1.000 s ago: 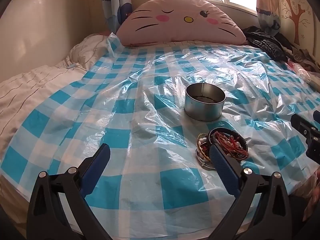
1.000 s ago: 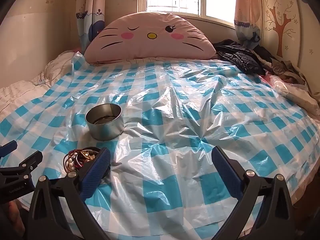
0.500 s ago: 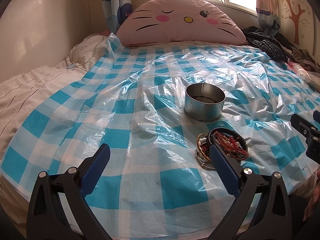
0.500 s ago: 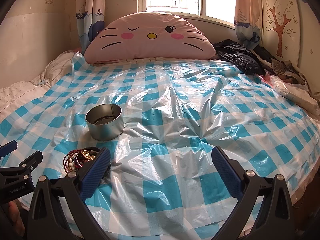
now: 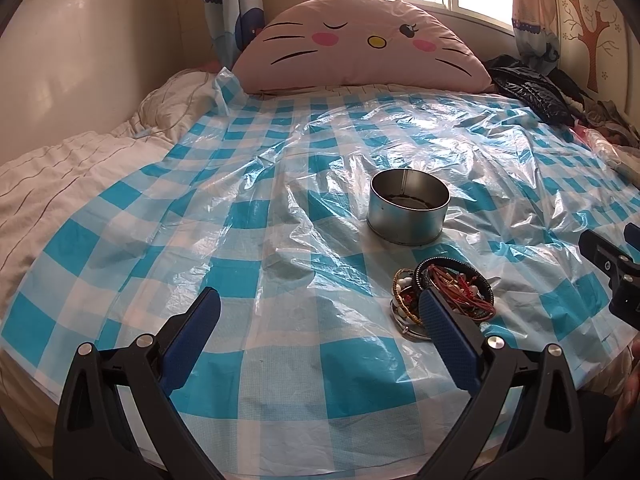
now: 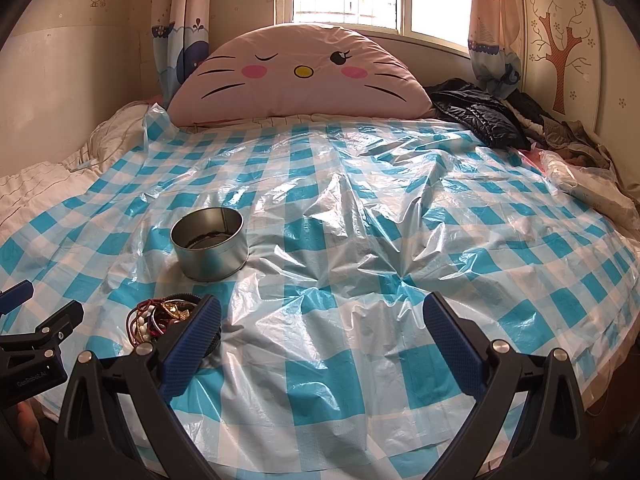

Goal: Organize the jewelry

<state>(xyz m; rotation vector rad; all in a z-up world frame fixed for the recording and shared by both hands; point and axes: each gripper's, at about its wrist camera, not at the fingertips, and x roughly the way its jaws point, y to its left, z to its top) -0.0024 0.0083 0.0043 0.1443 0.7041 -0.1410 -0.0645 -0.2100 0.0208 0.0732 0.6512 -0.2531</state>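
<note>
A pile of jewelry [image 5: 444,294], bracelets, beads and red cords, lies on the blue checked plastic sheet [image 5: 280,208] near the bed's front edge. It also shows in the right wrist view [image 6: 164,316], partly behind my finger. A round metal tin [image 5: 408,212] stands open just beyond the pile, also seen in the right wrist view [image 6: 209,243]. My left gripper [image 5: 320,320] is open and empty, its right finger just in front of the pile. My right gripper [image 6: 320,328] is open and empty, to the right of the pile.
A pink cat-face pillow [image 6: 300,76] leans at the head of the bed. Dark clothes [image 6: 480,116] and a plastic bag [image 6: 584,188] lie at the back right. White bedding [image 5: 60,176] lies to the left of the sheet.
</note>
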